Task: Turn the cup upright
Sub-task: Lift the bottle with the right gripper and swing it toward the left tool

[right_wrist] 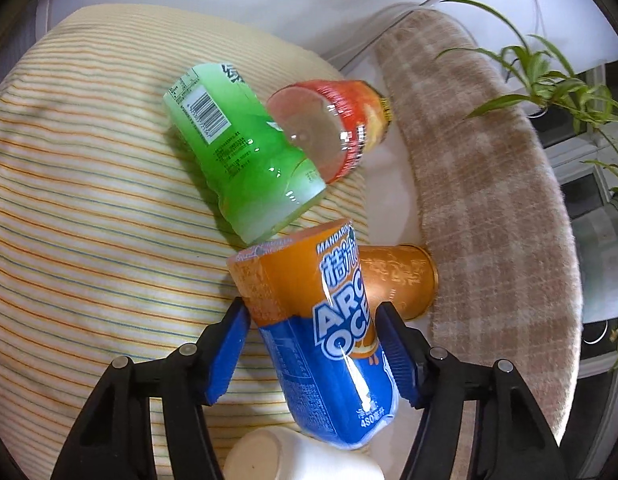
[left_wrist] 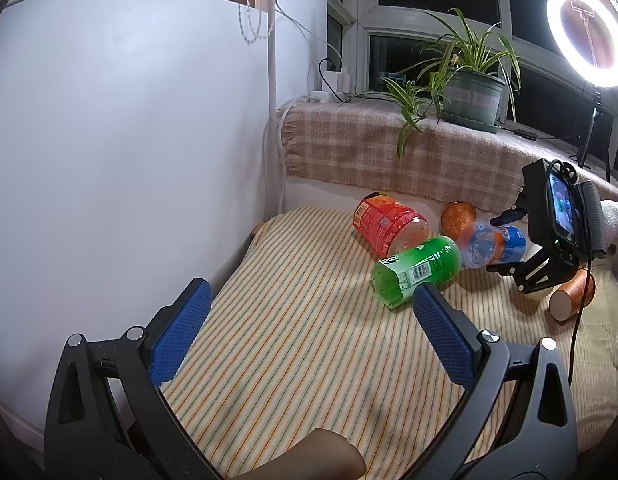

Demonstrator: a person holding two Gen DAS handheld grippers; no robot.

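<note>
My right gripper (right_wrist: 311,320) is shut on an orange-and-blue plastic cup (right_wrist: 325,332), which is tilted and blurred just above the striped cloth (right_wrist: 69,200); it also shows in the left wrist view (left_wrist: 491,244). A green cup (left_wrist: 415,270) and a red cup (left_wrist: 389,224) lie on their sides beside it. My left gripper (left_wrist: 309,312) is open and empty, low over the cloth, short of the green cup (right_wrist: 237,148).
A copper cup (left_wrist: 573,296) and another copper cup (left_wrist: 457,218) lie on their sides. A white cup (right_wrist: 293,456) lies under my right gripper. A white wall (left_wrist: 109,140) is at left, a plaid-covered sill (left_wrist: 429,156) with a potted plant (left_wrist: 469,96) behind.
</note>
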